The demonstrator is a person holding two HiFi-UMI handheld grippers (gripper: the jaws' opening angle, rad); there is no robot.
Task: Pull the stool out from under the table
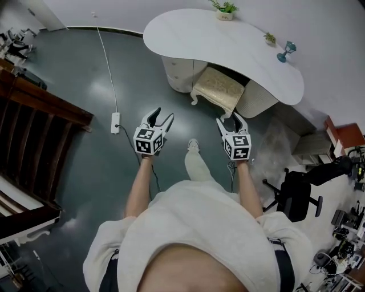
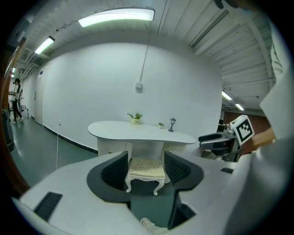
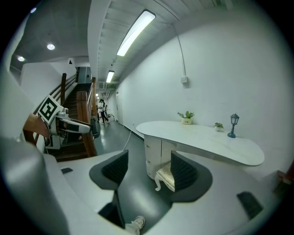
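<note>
A small white stool (image 1: 218,88) with a cream patterned cushion and curved legs stands half under the white curved table (image 1: 188,35), its front end sticking out. In the left gripper view the stool (image 2: 146,170) shows far off, framed between the jaws. The right gripper view has the stool (image 3: 165,179) partly hidden behind the right jaw. My left gripper (image 1: 160,120) and right gripper (image 1: 231,121) are both held out in mid-air, well short of the stool. Both stand open with nothing between their fingers.
On the table stand a potted plant (image 1: 224,10), a tiny plant (image 1: 270,39) and a small lamp figure (image 1: 286,51). A power strip (image 1: 115,122) with a cable lies on the floor at left. A wooden staircase (image 1: 34,131) is left, a black office chair (image 1: 296,194) right.
</note>
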